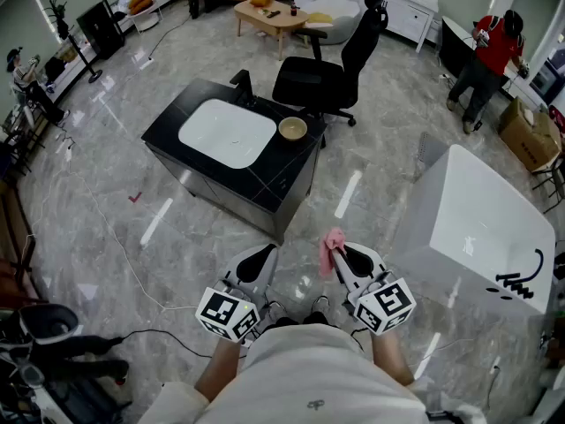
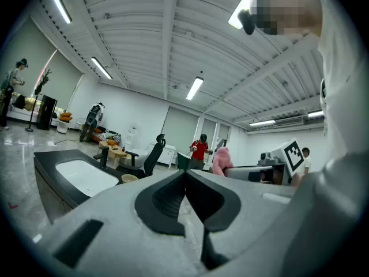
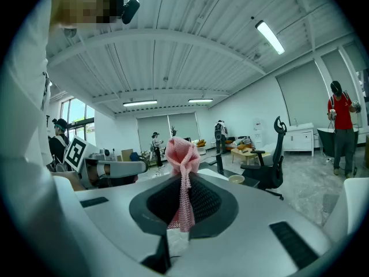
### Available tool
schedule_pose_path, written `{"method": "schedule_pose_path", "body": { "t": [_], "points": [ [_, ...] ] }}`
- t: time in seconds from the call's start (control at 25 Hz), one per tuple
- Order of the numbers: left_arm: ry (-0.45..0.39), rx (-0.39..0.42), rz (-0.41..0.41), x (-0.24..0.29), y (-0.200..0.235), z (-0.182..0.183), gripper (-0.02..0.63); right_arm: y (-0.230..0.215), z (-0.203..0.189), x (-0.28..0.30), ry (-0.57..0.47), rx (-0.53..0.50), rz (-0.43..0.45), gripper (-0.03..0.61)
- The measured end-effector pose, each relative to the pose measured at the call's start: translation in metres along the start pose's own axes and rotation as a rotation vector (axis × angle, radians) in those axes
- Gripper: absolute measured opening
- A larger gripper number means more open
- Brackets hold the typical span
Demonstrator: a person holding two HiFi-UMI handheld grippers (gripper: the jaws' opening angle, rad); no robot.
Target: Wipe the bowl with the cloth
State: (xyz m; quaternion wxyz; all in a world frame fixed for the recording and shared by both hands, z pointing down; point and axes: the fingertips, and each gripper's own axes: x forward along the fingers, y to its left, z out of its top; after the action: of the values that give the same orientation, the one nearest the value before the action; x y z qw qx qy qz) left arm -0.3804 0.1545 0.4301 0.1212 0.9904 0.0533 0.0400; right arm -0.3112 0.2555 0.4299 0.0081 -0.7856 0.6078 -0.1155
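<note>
A small tan bowl (image 1: pixel 292 129) sits on the black counter (image 1: pixel 282 175) beside the white basin (image 1: pixel 228 133), well ahead of both grippers. My right gripper (image 1: pixel 339 253) is shut on a pink mesh cloth (image 1: pixel 332 247), which sticks up from the jaws' tip (image 3: pixel 182 154). My left gripper (image 1: pixel 265 256) is shut with nothing in it; its jaws meet at a thin seam (image 2: pixel 185 178). Both are held close to my body, above the floor. The bowl also shows far off in both gripper views (image 2: pixel 129 178) (image 3: pixel 236 179).
A black office chair (image 1: pixel 335 69) stands behind the counter. A large white tub (image 1: pixel 481 228) is at my right. A cable (image 1: pixel 159 303) runs across the floor at left. People stand at the room's edges (image 1: pixel 488 60). A low table (image 1: pixel 274 16) is at the back.
</note>
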Motion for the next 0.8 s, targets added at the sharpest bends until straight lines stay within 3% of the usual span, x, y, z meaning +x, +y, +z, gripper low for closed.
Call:
{"method": "schedule_pose_path", "body": {
  "t": [0.44, 0.8],
  "points": [
    [0.012, -0.012, -0.009, 0.011, 0.015, -0.002, 0.012, -0.006, -0.006, 0.022, 0.008, 0.051, -0.001, 0.026],
    [-0.004, 0.003, -0.055, 0.010, 0.021, 0.005, 0.012, -0.006, 0.006, 0.035, -0.029, 0.043, -0.051, 0.026]
  ]
}}
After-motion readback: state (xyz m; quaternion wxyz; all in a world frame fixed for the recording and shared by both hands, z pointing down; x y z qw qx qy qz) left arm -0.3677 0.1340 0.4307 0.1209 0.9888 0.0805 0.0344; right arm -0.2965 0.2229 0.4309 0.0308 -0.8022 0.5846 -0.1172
